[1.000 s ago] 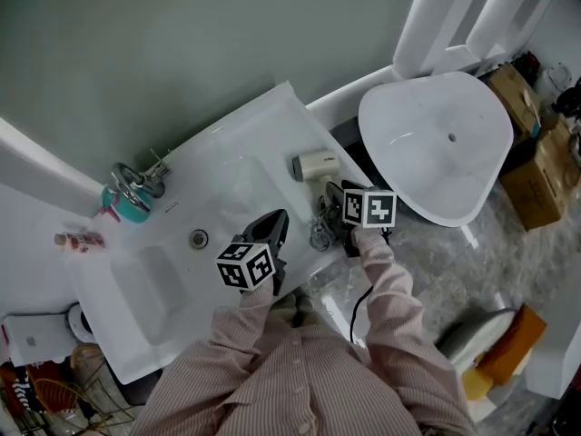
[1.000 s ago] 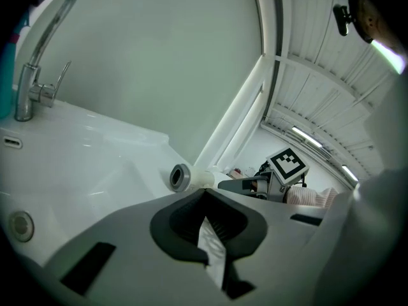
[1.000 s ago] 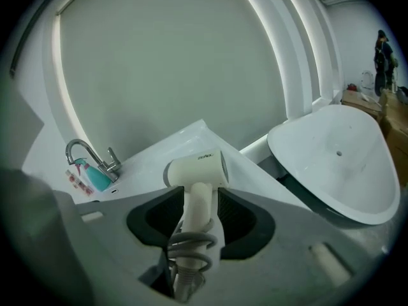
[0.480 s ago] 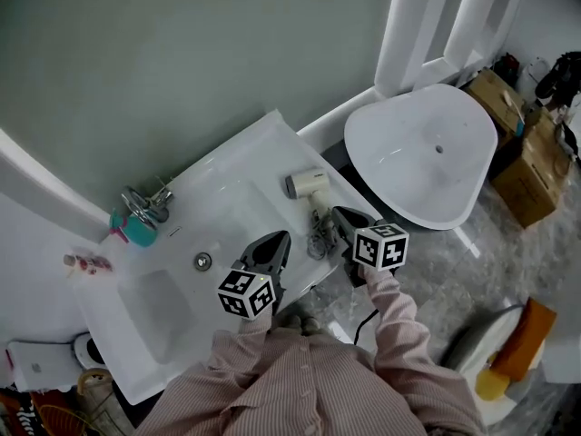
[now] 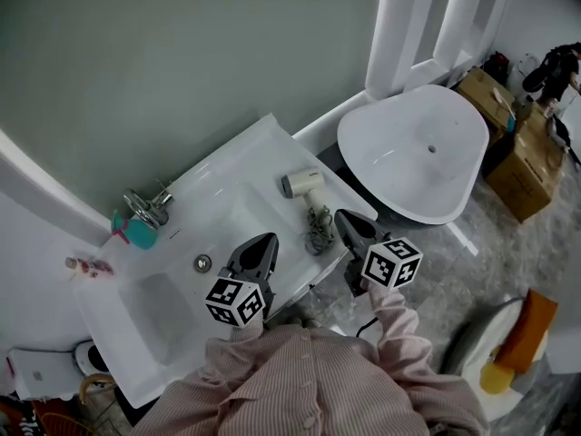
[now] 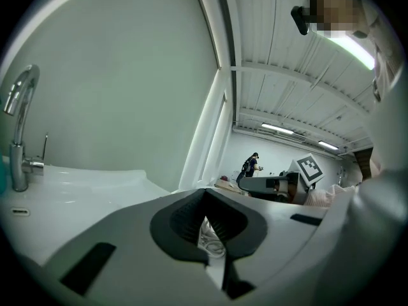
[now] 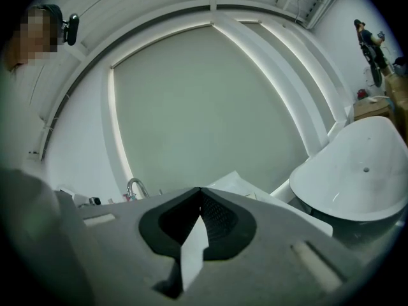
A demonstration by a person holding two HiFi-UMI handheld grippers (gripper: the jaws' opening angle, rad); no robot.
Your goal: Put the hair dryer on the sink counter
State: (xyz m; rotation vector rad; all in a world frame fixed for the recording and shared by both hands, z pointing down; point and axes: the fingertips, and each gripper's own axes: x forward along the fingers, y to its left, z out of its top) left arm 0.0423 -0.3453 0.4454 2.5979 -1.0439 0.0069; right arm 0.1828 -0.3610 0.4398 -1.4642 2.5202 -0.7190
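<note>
The cream hair dryer (image 5: 301, 184) lies on the white sink counter (image 5: 263, 148), right of the basin, with its coiled cord (image 5: 318, 230) bunched near the counter's front edge. My right gripper (image 5: 341, 217) hovers just right of the cord, off the counter's edge, shut with nothing between its jaws (image 7: 199, 191). My left gripper (image 5: 268, 241) hangs over the counter left of the cord, shut and empty (image 6: 205, 193). In the left gripper view a bit of the cord (image 6: 210, 238) shows behind the closed tips.
A chrome faucet (image 5: 145, 203) and a teal cup (image 5: 136, 232) stand at the back of the basin, whose drain (image 5: 203, 262) is visible. A white bathtub (image 5: 418, 153) sits to the right. Cardboard boxes (image 5: 522, 166) stand beyond it.
My right gripper has drawn back from the hair dryer and cord toward the person. The left gripper has pulled back slightly. The hair dryer stays on the counter.
</note>
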